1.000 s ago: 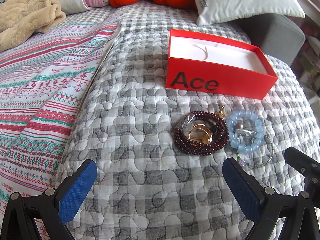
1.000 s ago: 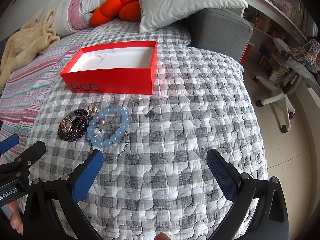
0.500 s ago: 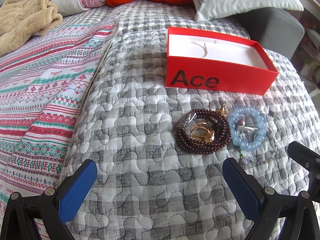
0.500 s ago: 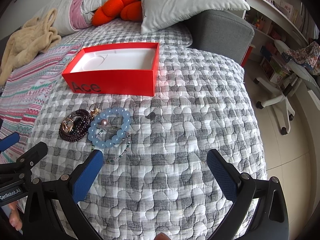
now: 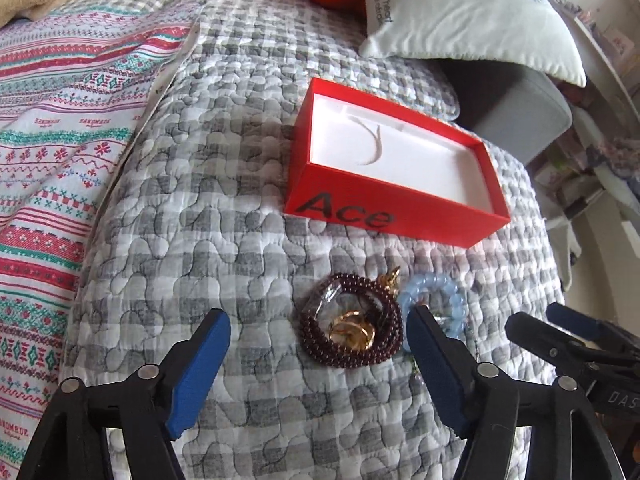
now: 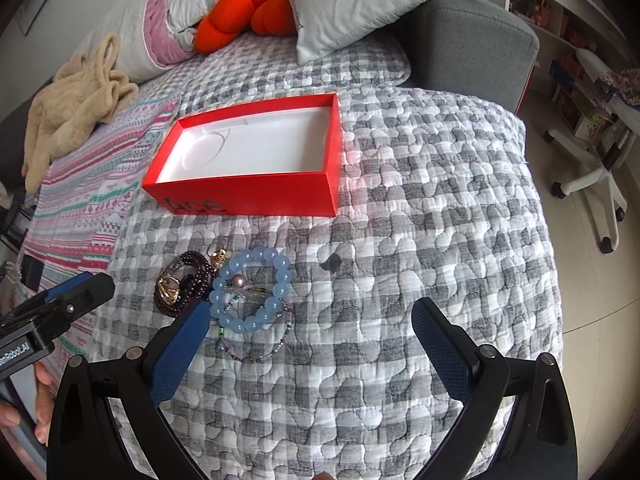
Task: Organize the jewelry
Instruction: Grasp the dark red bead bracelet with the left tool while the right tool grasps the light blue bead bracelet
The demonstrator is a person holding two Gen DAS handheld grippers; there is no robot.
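Observation:
An open red "Ace" box (image 5: 360,212) (image 6: 256,196) with a white lining sits on the grey checked quilt. In front of it lie a dark red bead string (image 5: 384,354) (image 6: 188,264) coiled around gold rings (image 5: 354,332), a light blue bead bracelet (image 5: 440,286) (image 6: 250,290) and a thin beaded chain (image 6: 264,354). My left gripper (image 5: 316,338) is open, low over the dark red beads, its right finger partly hiding the blue bracelet. My right gripper (image 6: 308,334) is open, just right of the blue bracelet.
A striped blanket (image 5: 48,128) covers the bed's left side. Pillows (image 6: 360,4), an orange plush (image 6: 244,8) and a beige throw (image 6: 76,108) lie at the back. The bed edge falls off right, with a chair base (image 6: 592,184) on the floor.
Both grippers have moved forward and down toward the jewelry. My left gripper's fingers now straddle the dark red bead string. Both stay open.

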